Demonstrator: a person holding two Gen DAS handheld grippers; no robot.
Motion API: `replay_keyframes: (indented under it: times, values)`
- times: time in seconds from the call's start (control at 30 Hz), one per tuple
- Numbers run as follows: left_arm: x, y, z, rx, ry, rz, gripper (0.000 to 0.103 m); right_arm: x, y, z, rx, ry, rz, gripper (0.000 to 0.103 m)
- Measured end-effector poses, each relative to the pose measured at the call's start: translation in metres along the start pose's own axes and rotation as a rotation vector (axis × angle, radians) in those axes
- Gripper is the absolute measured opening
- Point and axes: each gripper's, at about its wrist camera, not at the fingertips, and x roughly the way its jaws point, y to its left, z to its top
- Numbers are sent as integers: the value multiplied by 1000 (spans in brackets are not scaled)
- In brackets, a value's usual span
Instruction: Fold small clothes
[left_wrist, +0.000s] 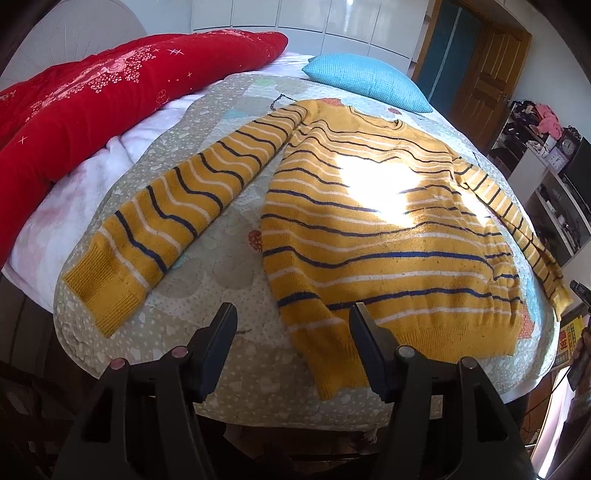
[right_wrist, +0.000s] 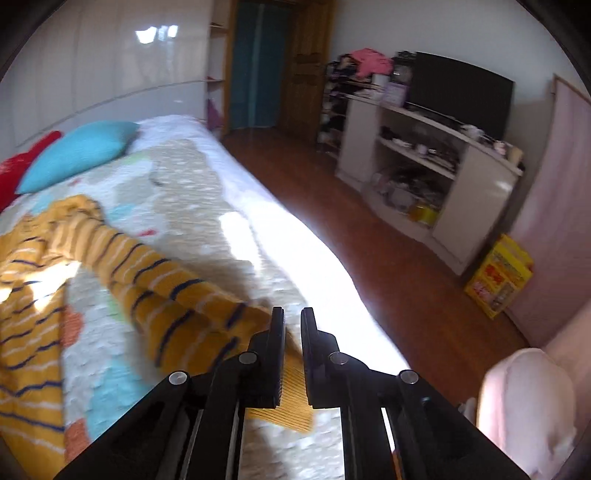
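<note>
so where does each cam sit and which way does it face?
Left wrist: on the left gripper, over the bed's near edge, angled down at the flat sweater; its open fingers show, nothing between them.
Right wrist: on the right gripper, low by the bed's side edge, facing along the bed toward the TV shelf; fingers closed on the sleeve cuff, a pale sleeve at the right edge.
Shared: sweater, blue pillow, quilt, door.

Sun glare bleaches the sweater (left_wrist: 373, 184); right view motion-blurred, fisheye edges dark.
</note>
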Motion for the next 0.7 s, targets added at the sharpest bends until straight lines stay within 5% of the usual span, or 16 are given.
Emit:
replay_keyframes:
  times: [0.03, 0.1, 0.17, 0.23, 0.33, 0.4, 0.5, 0.53, 0.57, 0.7]
  values:
    - [1, 2, 0, -5, 6, 3, 62, 2, -6, 1, 16, 15, -13, 13]
    - [2, 7, -1, -15, 10, 10, 62, -11, -24, -7, 55, 2, 96, 19]
    - [5, 10, -3, -26, 18, 10, 62, -31, -27, -23, 47, 2, 259, 58]
    - [7, 12, -4, -33, 29, -3, 62, -47, -14, -41, 12, 22, 468, 71]
    - [7, 8, -5, -30, 30, -21, 62, -21, 17, -48, -78, 122, 686, 72]
    - [5, 3, -5, -17, 24, -25, 62, -5, 50, -56, -120, 174, 726, 72]
    - [4, 0, -5, -7, 24, -26, 63, 43, 96, -48, -125, 173, 716, 58]
    - [4, 0, -5, -9, 24, -29, 63, 45, 106, -47, -127, 174, 708, 24]
    - [4, 1, -5, -13, 24, -32, 63, 53, 110, -47, -103, 204, 750, 8]
    - [0, 4, -6, -23, 15, -43, 63, 69, 101, -72, -48, 271, 833, 7]
